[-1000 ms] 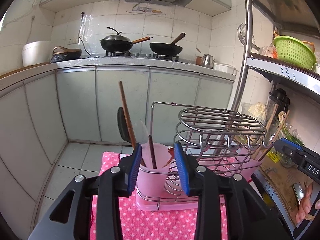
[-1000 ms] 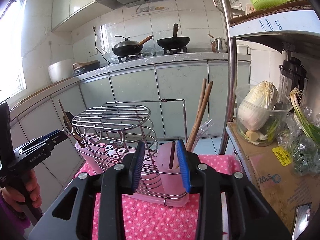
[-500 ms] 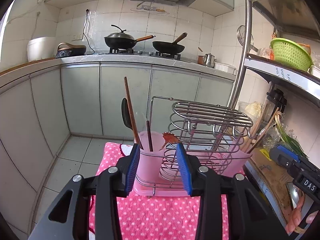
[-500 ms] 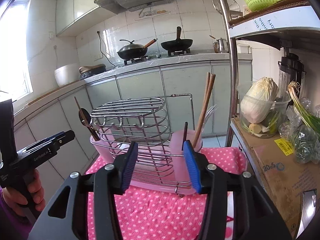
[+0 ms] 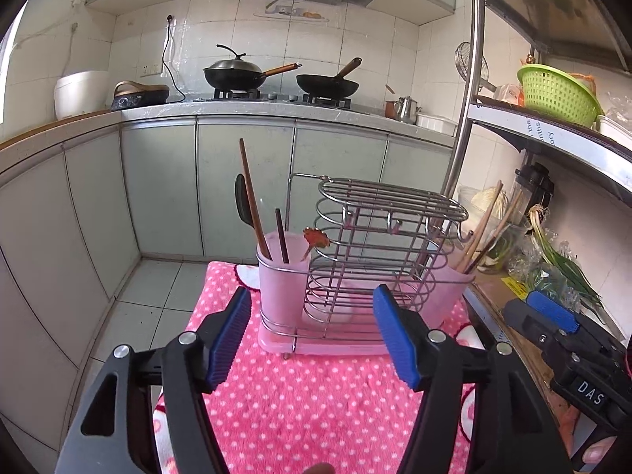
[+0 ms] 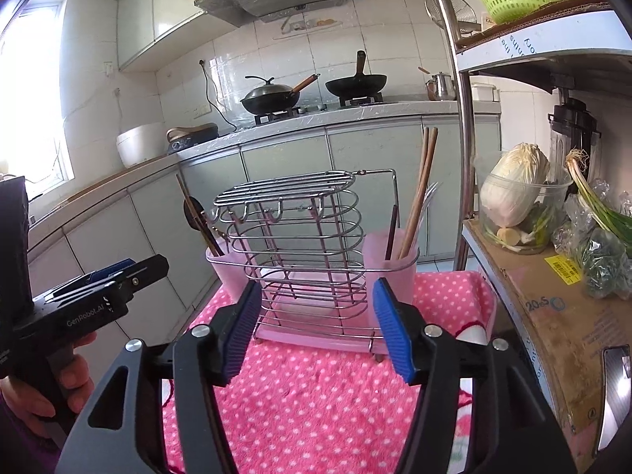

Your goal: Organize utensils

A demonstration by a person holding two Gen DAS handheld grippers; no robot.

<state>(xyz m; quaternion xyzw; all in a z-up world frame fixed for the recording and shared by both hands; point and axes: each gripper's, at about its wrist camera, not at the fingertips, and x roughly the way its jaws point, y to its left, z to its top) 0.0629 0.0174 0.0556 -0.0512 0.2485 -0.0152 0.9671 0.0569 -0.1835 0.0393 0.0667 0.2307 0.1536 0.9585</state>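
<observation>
Jaws of both grippers stand apart and are opening, with nothing between them. From the left gripper [image 5: 312,335] the blue pads frame bare pink dotted cloth [image 5: 316,403], and the rack sits beyond the tips, untouched. From the right gripper [image 6: 316,328] the same holds: cloth below, rack ahead, pads clear of it. In the right wrist view a hand [image 6: 43,391] at the left edge grips the left gripper's handle.

On the cloth stands the wire rack [image 5: 379,245] on a pink tray [image 5: 328,345], with a pink cup at each end. The left cup [image 5: 280,280] holds a dark spoon [image 5: 243,201], a long chopstick [image 5: 252,197], a shorter dark stick [image 5: 281,235] and a small red-tipped piece. The right cup [image 6: 389,272] holds a pair of wooden chopsticks [image 6: 420,189] leaning upright, a dark stick and some clear utensils.

Right of the cloth a shelf carries a tub with a cabbage [image 6: 513,185], spring onions [image 6: 596,201] and a blender. A green basket [image 5: 557,94] sits on the shelf above.

Farther back, past the tiled floor, the counter [image 5: 245,108] bears two woks [image 5: 237,73] on the hob, a rice cooker and a small kettle.
</observation>
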